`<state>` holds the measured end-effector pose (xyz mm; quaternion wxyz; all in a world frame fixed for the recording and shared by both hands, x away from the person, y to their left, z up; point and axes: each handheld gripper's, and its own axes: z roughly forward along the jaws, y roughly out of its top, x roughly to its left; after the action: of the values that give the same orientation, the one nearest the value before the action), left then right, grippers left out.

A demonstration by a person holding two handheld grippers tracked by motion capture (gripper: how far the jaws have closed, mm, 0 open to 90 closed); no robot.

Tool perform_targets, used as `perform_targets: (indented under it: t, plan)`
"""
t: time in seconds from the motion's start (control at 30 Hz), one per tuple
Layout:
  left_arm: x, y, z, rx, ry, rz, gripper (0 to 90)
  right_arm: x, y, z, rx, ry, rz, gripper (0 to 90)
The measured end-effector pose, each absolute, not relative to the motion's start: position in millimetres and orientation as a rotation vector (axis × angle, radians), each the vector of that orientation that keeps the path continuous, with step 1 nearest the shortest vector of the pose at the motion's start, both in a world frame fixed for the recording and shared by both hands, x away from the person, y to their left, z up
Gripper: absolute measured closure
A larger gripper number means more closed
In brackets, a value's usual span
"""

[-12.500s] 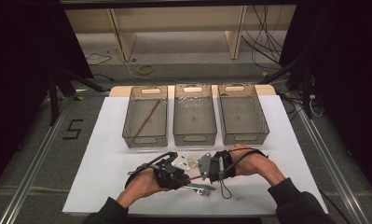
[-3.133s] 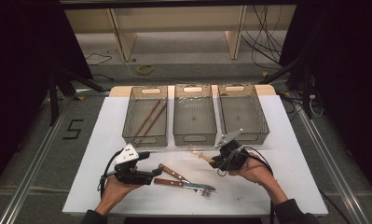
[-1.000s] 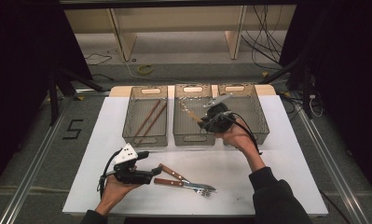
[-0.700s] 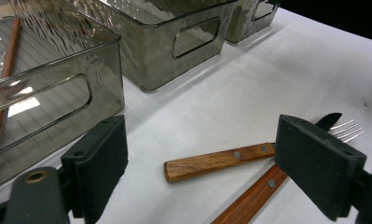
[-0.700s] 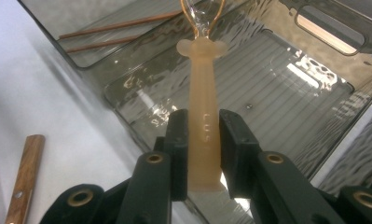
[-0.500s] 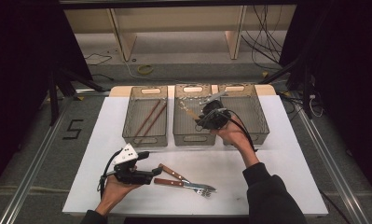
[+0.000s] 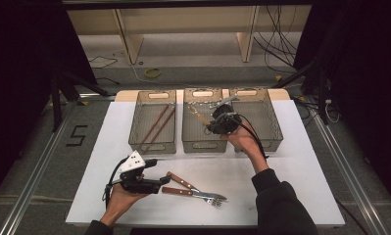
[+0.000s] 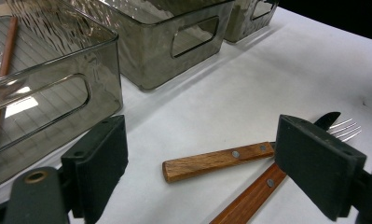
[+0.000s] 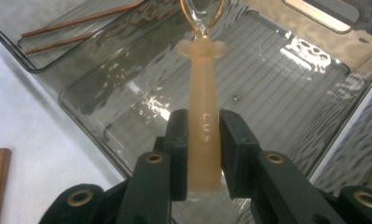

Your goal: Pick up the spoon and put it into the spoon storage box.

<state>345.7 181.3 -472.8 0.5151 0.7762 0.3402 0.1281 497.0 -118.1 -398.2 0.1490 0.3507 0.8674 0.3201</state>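
Both jaws of the right gripper (image 9: 203,140) clamp the pale-handled utensil (image 9: 203,116), now over the middle bin (image 7: 204,142) rather than near its 3 o'clock edge; the left gripper (image 7: 156,183) stays put, jaws apart, knife (image 8: 216,161) at its 3 o'clock.

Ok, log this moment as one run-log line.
right hand-held gripper: shut on pale utensil handle, over middle bin | left hand-held gripper: open, by wooden-handled fork and knife
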Motion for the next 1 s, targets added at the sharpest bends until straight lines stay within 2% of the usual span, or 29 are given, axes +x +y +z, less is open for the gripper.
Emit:
perform_targets:
  t: [1.0]
  plan:
    - [346.0, 180.7, -473.5, 1.873, 0.816, 0.299, 16.8, 506.2, -109.3, -413.3, 1.023, 2.524, 0.855, 74.1]
